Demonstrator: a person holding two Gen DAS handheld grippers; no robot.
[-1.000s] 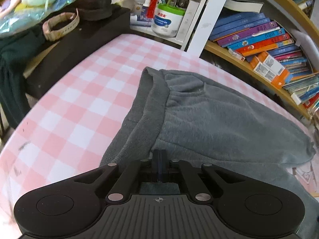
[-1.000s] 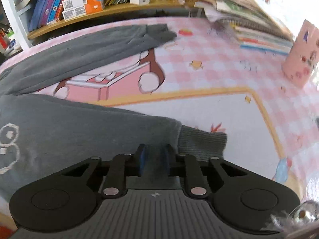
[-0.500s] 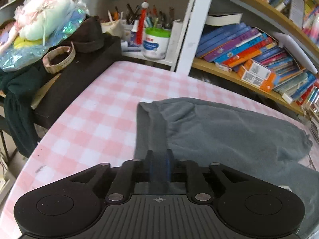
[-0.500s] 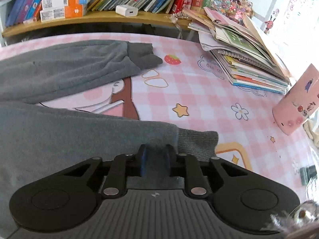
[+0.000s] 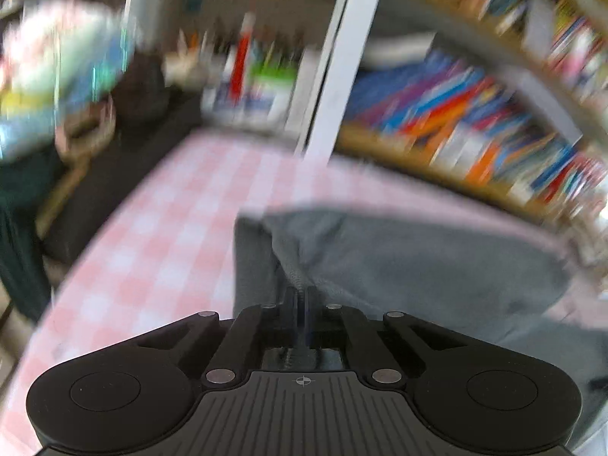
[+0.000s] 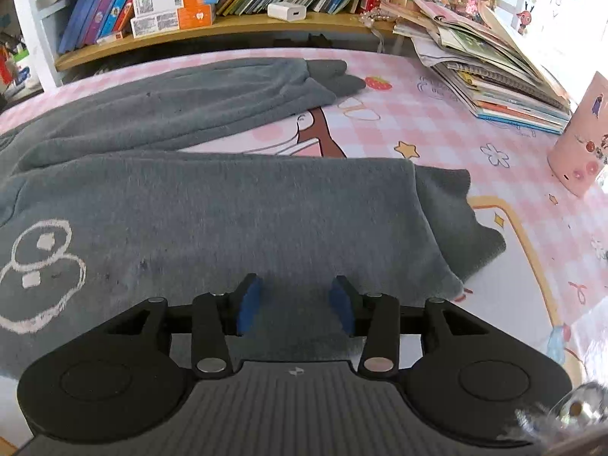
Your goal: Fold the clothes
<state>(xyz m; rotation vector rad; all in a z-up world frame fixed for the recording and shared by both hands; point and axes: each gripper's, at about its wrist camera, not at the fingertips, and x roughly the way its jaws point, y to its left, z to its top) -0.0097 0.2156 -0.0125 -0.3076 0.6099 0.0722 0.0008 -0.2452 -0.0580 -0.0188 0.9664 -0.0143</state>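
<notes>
The sweatpants [image 6: 235, 205] lay spread across the counter [image 6: 437, 129], one leg nearer, the other farther toward the bookshelf [image 6: 212, 26] behind. A stack of books [image 6: 494, 76] sat at the far right, a cup [image 6: 581, 148] just right of it. The right tool [image 6: 294, 300] hovered over the near leg.

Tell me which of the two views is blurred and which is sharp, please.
Left wrist view: motion blur smears the bookshelf and grey garment. Right wrist view: sharp, the grey garment and book stack crisp; fisheye bends the shelf.
</notes>
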